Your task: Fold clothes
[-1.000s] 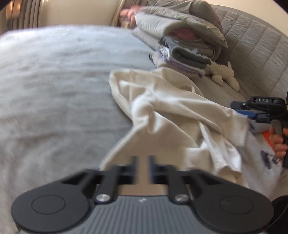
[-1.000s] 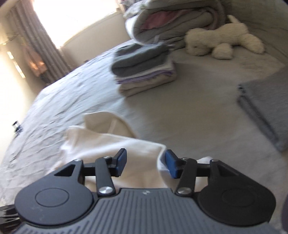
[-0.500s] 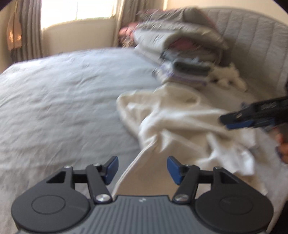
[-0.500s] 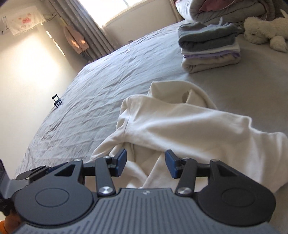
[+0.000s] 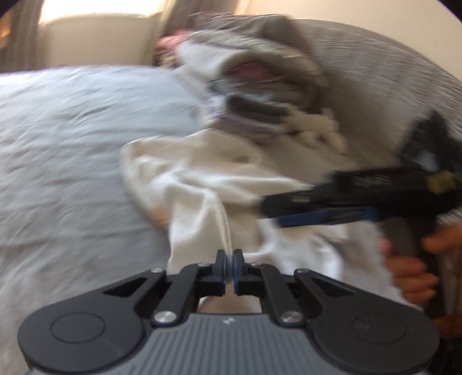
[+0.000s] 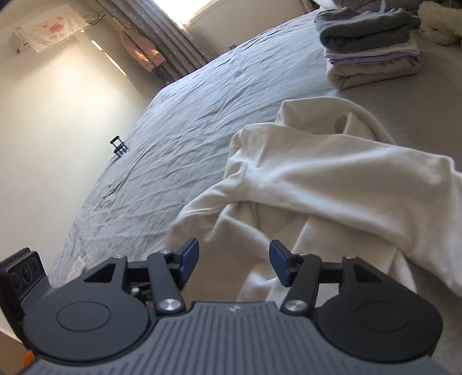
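Observation:
A crumpled cream garment (image 5: 202,178) lies on the grey bed. In the blurred left wrist view, my left gripper (image 5: 229,259) is shut on a raised fold of the garment's near edge. My right gripper (image 5: 317,207) reaches in from the right above the cloth, held by a hand (image 5: 410,268). In the right wrist view, my right gripper (image 6: 234,261) stands open just over the cream garment (image 6: 317,178), with nothing between its blue pads (image 6: 189,255). A sleeve and the neck opening show further out.
A stack of folded clothes (image 6: 369,49) sits at the far right, with a cream plush toy (image 6: 441,23) beside it. Bedding is piled by the padded headboard (image 5: 375,95). A small black object (image 6: 118,145) rests at the bed's left edge, by the wall.
My left gripper, open half a second ago, has shut on a fold of the cream garment. My right gripper has swung left over the garment and stays open.

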`<state>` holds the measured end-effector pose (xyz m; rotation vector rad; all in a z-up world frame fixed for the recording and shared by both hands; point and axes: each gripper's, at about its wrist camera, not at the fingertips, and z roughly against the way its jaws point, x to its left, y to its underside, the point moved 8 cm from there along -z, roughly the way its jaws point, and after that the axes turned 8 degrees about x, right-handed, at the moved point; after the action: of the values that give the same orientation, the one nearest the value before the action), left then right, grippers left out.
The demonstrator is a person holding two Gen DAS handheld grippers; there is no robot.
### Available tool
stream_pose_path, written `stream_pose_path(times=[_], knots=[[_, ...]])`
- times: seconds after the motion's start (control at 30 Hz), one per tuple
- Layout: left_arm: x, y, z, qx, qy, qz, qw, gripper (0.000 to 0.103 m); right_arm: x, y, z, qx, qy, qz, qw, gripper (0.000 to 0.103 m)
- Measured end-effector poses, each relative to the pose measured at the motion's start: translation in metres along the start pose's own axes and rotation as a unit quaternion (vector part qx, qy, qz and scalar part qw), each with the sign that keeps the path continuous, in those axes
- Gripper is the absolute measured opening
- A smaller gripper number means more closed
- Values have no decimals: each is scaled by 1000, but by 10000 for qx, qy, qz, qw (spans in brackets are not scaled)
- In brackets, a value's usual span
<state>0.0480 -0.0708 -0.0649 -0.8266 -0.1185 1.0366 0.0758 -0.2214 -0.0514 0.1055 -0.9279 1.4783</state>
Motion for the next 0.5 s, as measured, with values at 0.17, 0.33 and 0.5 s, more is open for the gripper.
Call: stream_pose_path(times=[0.17, 0.33, 0.5], knots=[[-36, 3, -5, -36, 334, -474, 9983, 4, 9, 4, -1, 86, -393, -132, 9991, 60], [-63, 6, -10, -50, 527, -861, 9949, 5, 8, 7, -9, 226, -243, -136, 9994, 30], [-57, 2, -5, -88, 639, -706, 9954, 10, -3, 0, 1, -37, 181, -126, 9997, 10]])
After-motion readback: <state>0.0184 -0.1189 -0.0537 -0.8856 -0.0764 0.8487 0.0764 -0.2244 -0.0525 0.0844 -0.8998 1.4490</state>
